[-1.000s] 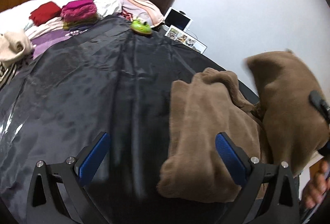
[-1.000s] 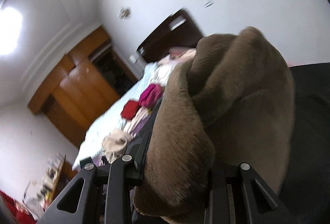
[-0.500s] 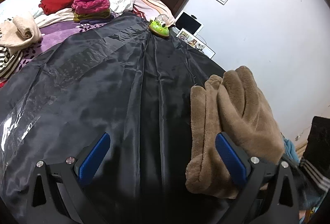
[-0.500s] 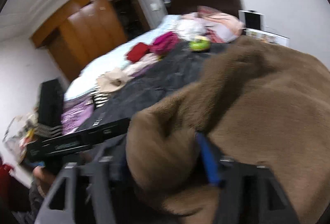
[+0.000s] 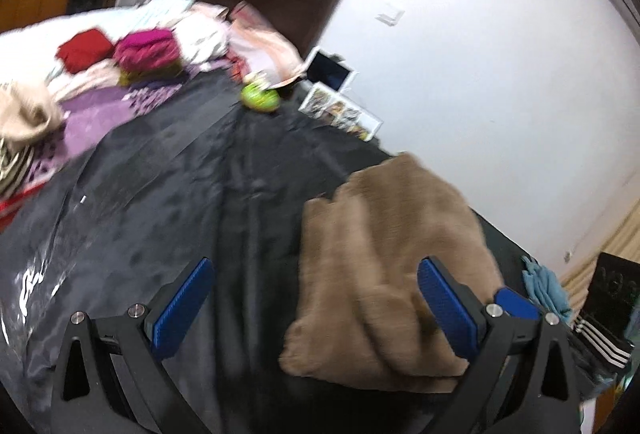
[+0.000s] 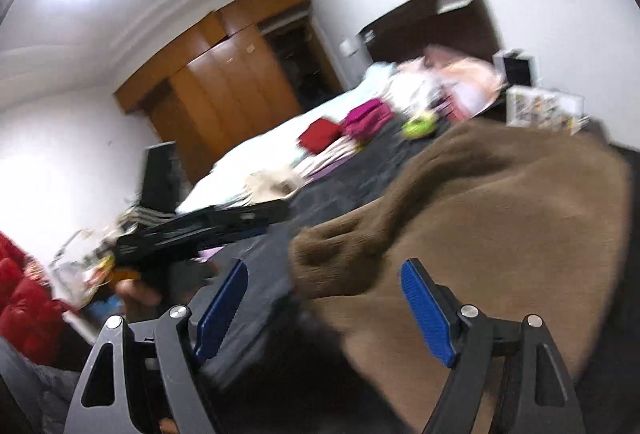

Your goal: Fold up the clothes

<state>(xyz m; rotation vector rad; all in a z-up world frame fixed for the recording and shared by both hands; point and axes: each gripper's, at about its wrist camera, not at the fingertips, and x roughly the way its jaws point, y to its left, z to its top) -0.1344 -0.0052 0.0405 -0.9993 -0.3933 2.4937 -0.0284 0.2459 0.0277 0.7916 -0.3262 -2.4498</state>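
A folded brown fleece garment (image 5: 384, 266) lies on the black sheet (image 5: 192, 194) that covers the bed. In the left wrist view my left gripper (image 5: 316, 308) is open and empty, with its right finger over the garment's right part. In the right wrist view the same brown garment (image 6: 500, 218) fills the right half. My right gripper (image 6: 324, 308) is open just above its near edge and holds nothing. The left gripper's black body (image 6: 200, 230) shows at the left of that view.
Folded red (image 5: 84, 48) and magenta (image 5: 148, 48) clothes are stacked at the bed's far side, with a beige garment (image 5: 24, 110) at the left. A green toy (image 5: 260, 98) sits on the sheet near the pillows. A wooden wardrobe (image 6: 224, 74) stands beyond the bed.
My right gripper, shut on the brown garment a second ago, has let it go and now stands open. The garment has dropped folded onto the black sheet. The left gripper stayed open.
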